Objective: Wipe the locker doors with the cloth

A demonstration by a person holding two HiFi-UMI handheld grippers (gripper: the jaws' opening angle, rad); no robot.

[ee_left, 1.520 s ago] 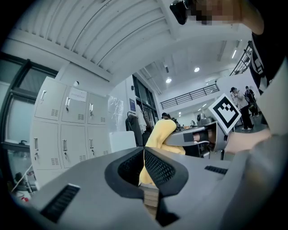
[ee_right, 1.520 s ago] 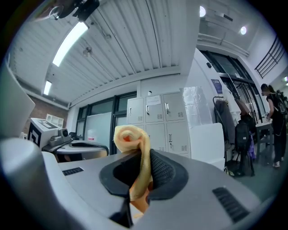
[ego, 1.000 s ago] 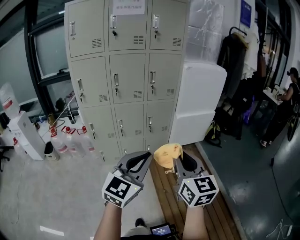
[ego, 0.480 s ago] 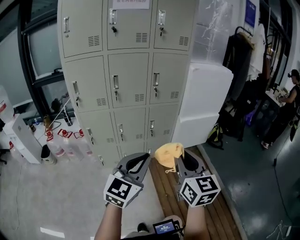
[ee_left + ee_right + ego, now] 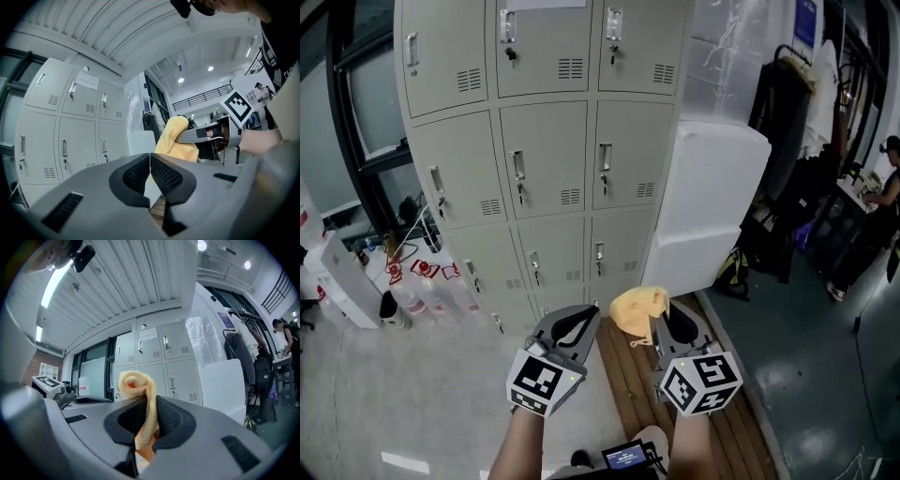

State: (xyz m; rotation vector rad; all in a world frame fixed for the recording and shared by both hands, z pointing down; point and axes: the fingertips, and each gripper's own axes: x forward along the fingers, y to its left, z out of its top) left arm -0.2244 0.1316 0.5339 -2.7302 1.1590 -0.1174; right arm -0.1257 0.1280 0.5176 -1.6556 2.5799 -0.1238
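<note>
Left gripper (image 5: 150,158) and right gripper (image 5: 151,404): grey shells, black pads.
Both bodies are smooth grey plastic; the fingers (image 5: 168,176) are lined with black mesh-textured rubber, and a white cube (image 5: 542,381) printed with black square markers sits on each.

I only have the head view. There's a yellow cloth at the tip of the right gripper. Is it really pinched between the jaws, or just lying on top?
Observer: Pinched. In the right gripper view, the right gripper has its jaws closed on the cloth, and a rolled end stands up above the jaws.
Operator: And the left one, anything in it?
Observer: Nothing. The left gripper view shows the left gripper with its jaws together and no cloth between them.
</note>
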